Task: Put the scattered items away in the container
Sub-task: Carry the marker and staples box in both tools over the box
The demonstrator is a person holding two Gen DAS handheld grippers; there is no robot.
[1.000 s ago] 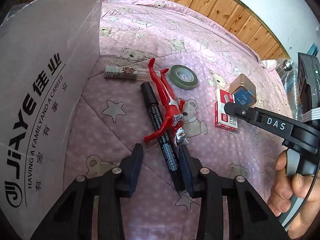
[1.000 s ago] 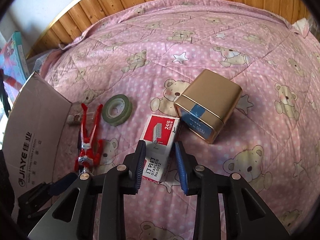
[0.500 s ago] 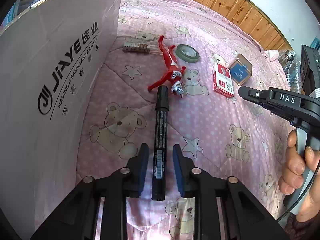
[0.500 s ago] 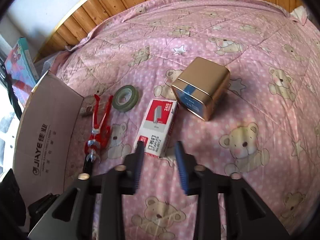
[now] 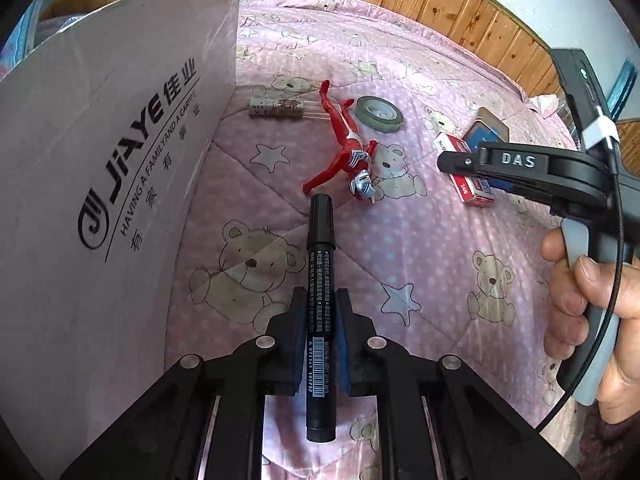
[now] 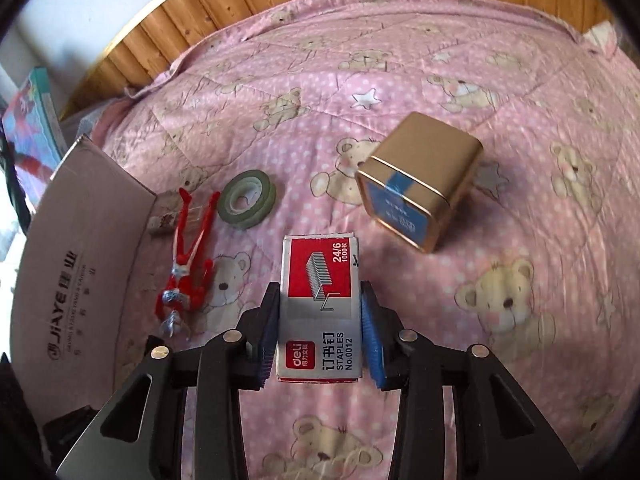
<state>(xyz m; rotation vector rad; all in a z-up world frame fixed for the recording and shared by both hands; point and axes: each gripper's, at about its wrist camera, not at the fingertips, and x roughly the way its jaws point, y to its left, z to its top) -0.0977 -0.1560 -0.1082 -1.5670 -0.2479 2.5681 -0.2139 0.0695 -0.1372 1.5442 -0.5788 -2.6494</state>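
Between the left hand-held gripper's [image 5: 320, 320] black fingers sits a black marker [image 5: 320, 280] with white print. Ahead lie a red-and-silver figure [image 5: 346, 148] and an olive-green tape roll [image 5: 378, 113] on the pink bedspread [image 5: 420, 264], patterned with beige bears and white stars. The staple box [image 6: 320, 304] is red and grey; the tin [image 6: 424, 168] is gold and blue.

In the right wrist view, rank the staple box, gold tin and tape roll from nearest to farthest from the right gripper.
1. Staple box, between the right gripper's fingers.
2. Gold tin, ahead to the right.
3. Tape roll, ahead to the left; too close to the tin to call.
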